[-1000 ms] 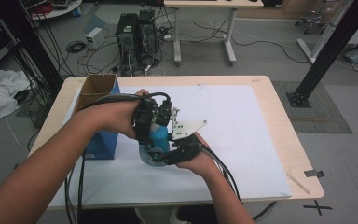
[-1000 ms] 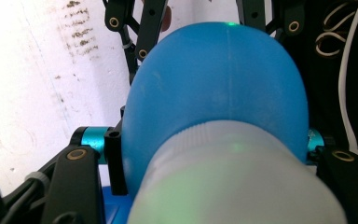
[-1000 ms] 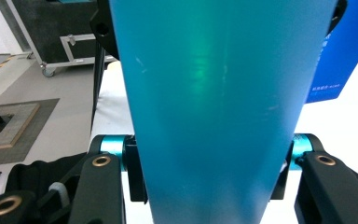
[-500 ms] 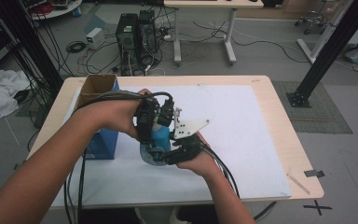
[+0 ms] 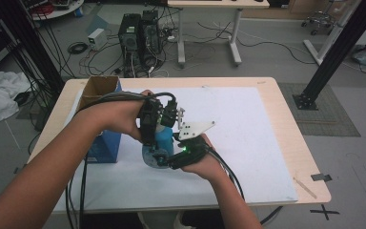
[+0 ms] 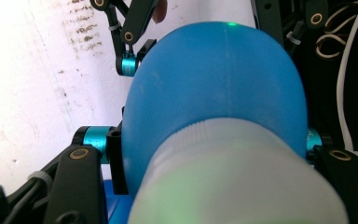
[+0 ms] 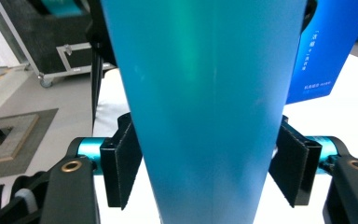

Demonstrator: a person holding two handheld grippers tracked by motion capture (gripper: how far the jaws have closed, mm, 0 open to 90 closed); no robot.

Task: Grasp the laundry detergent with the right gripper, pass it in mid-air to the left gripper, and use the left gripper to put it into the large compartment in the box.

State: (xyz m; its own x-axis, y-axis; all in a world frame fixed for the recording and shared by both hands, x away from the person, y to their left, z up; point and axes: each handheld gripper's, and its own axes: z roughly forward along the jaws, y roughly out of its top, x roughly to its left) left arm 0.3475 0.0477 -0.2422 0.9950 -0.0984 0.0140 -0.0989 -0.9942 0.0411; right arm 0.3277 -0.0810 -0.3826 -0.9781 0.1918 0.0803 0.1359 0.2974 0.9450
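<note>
At the left of the table (image 5: 267, 109), an open blue box (image 5: 100, 119) is seen standing just beside the work. Next to it, the left tongs (image 5: 153, 125) are clamped on the upper part of a blue bottle (image 5: 158, 143), just below its pale cap (image 6: 233, 186), so the bottle is held upright over the white sheet (image 5: 248, 143). To the right, the right tongs (image 5: 167, 160) have just been opening: the bottle's body is framed between their pads (image 7: 121, 168), but a gap is visible on each side, so nothing is gripped there. With only one grip left, a slip or a swing of the bottle is judged possible if the left hold is loosened. The box could be knocked if the bottle is swung leftward.
</note>
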